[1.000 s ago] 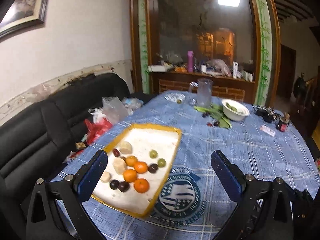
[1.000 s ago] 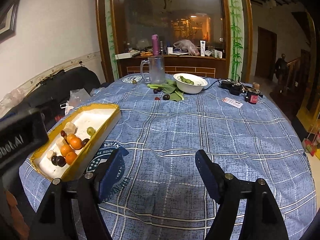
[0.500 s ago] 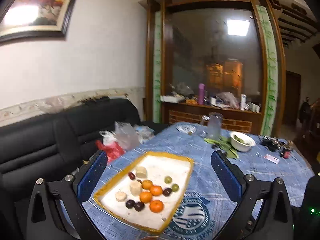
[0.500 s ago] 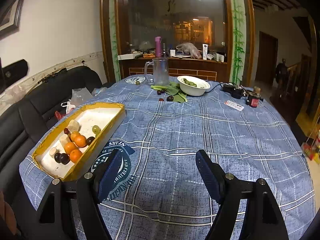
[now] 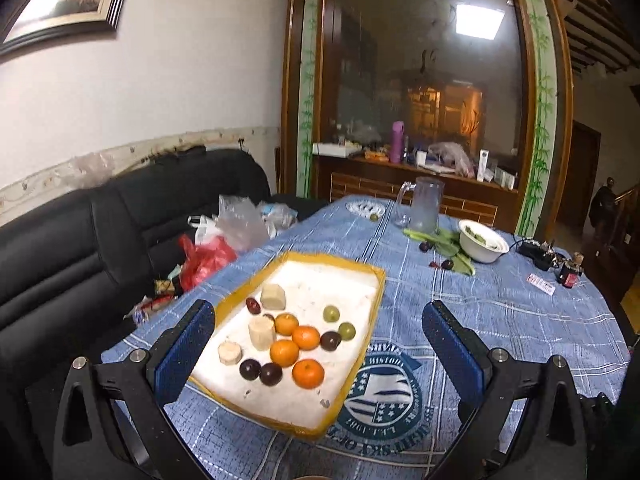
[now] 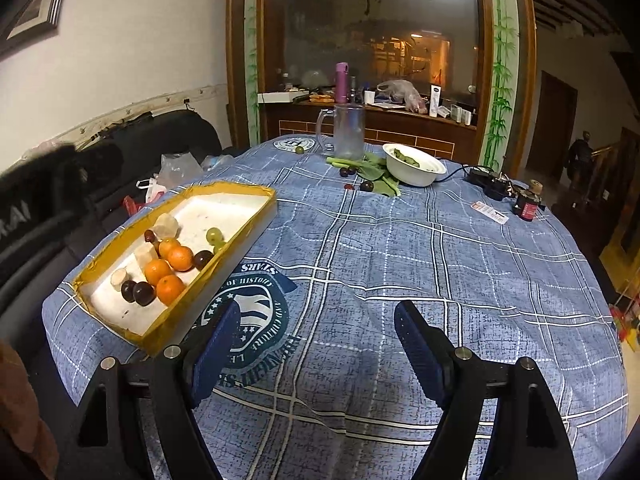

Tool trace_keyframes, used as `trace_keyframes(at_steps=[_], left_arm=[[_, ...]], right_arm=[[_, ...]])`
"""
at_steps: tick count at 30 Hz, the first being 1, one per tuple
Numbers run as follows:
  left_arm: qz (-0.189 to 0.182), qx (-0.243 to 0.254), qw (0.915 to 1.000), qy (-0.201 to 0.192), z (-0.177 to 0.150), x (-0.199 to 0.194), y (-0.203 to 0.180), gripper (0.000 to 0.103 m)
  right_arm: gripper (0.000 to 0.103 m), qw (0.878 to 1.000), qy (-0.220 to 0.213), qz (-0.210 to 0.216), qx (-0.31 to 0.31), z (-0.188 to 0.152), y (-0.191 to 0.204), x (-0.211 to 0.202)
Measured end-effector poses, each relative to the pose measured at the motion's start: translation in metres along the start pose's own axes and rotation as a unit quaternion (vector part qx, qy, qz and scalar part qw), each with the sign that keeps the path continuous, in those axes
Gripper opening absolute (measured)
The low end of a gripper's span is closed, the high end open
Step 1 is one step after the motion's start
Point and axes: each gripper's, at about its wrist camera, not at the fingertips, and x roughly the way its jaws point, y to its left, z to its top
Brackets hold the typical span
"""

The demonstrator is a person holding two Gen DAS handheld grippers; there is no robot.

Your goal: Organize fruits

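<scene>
Plainly, with both the left gripper [image 5: 318, 350] and right gripper [image 6: 316, 346] spread and empty, jaws of the right just widened, the sound move was lowering squarely over 1 tangerine [image 5: 308, 373] in the yellow-rimmed tray [image 5: 376, 312] on the bench [image 6: 400, 264].

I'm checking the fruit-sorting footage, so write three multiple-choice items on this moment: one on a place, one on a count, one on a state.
1. Where does the white bowl stand?
A. inside the yellow-rimmed tray
B. on the tablecloth, beside the glass pitcher
C. on the black sofa

2. How many oranges lie in the yellow-rimmed tray?
A. two
B. four
C. six

3. How is the left gripper?
A. open, holding nothing
B. shut on an orange
C. shut on the tray's rim

Answers: 1 B, the bowl sits on the blue cloth right of the glass pitcher. 2 B, four orange fruits show among the plums and grapes. 3 A, its blue pads stand wide apart with nothing pressed between.
</scene>
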Motion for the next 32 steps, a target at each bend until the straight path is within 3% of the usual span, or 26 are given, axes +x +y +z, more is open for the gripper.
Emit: trace_keyframes(at_steps=[7,19,32], left_arm=[[0.008,-0.031,0.9981,0.053,-0.007,0.022,0.02,0.103],[0.023,-0.072,0.9937,0.083,-0.013,0.046,0.06,0.103],[0.033,-0.112,0.9865,0.115,-0.018,0.066,0.092,0.103]], right_arm=[[0.086,1.0,0.014,0.009,-0.021,0.013,0.014,0.009],[0.086,0.997,0.046,0.021,-0.063,0.016,0.056,0.032],[0.086,0.99,0.047,0.019,-0.129,0.023,0.107,0.045]])
